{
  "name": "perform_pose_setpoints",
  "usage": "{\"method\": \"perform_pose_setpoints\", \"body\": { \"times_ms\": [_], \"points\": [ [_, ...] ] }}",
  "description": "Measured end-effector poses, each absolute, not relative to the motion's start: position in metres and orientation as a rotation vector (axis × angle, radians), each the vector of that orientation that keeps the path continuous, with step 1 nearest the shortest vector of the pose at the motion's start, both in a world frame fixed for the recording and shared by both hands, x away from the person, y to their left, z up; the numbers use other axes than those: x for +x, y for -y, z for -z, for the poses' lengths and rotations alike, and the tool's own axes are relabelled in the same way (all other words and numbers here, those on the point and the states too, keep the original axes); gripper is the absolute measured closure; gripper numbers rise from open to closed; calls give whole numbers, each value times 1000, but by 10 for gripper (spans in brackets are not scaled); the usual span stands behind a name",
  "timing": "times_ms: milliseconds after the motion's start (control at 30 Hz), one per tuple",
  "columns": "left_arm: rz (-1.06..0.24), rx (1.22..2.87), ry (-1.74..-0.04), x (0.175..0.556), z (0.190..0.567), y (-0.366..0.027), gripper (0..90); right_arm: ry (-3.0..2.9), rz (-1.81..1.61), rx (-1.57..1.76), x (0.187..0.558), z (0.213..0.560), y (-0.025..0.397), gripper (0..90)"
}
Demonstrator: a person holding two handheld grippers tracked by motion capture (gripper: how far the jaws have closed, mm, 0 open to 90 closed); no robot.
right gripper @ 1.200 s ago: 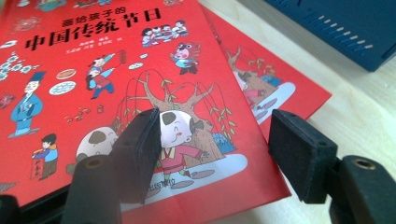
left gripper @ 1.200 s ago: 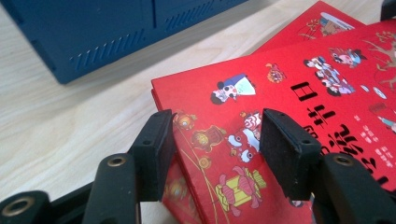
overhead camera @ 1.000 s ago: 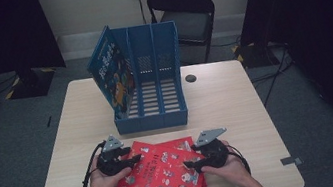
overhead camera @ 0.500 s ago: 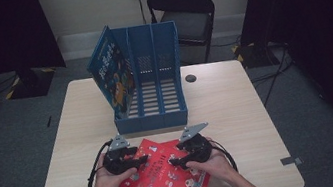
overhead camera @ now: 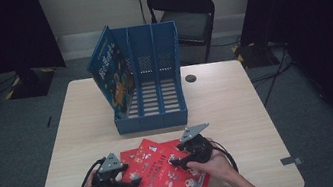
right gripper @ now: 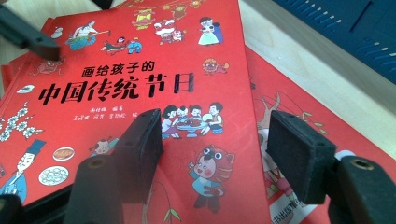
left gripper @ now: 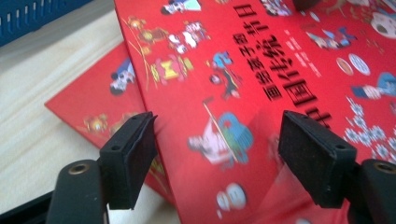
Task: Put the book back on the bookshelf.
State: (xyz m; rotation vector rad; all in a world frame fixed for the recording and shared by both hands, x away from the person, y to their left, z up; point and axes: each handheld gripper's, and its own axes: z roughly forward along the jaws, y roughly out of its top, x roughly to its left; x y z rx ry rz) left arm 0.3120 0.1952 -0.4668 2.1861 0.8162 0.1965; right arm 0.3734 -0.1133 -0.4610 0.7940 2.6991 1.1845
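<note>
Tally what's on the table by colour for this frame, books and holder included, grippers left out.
Red books: 2, stacked near the table's front edge, the top one askew
Blue book: 1, leaning in the left slot of the holder
Blue file holder: 1, three slots
Small dark round thing: 1, on the tabletop behind the holder
Total: 5
</note>
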Motion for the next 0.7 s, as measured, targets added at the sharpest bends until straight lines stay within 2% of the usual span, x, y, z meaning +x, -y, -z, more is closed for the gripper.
{"method": "perform_pose_setpoints", "body": {
  "times_ms": [267,400,700],
  "points": [
    [-183,2191,-819,300,468,-200,229,-2690,-1181,799,373,461,113,349],
    [-167,2171,-830,294,471,-209,277,-2681,-1176,794,372,461,114,338],
    [-135,2180,-822,305,471,-209,298,-2688,-1157,774,371,459,113,370]
  ]
}}
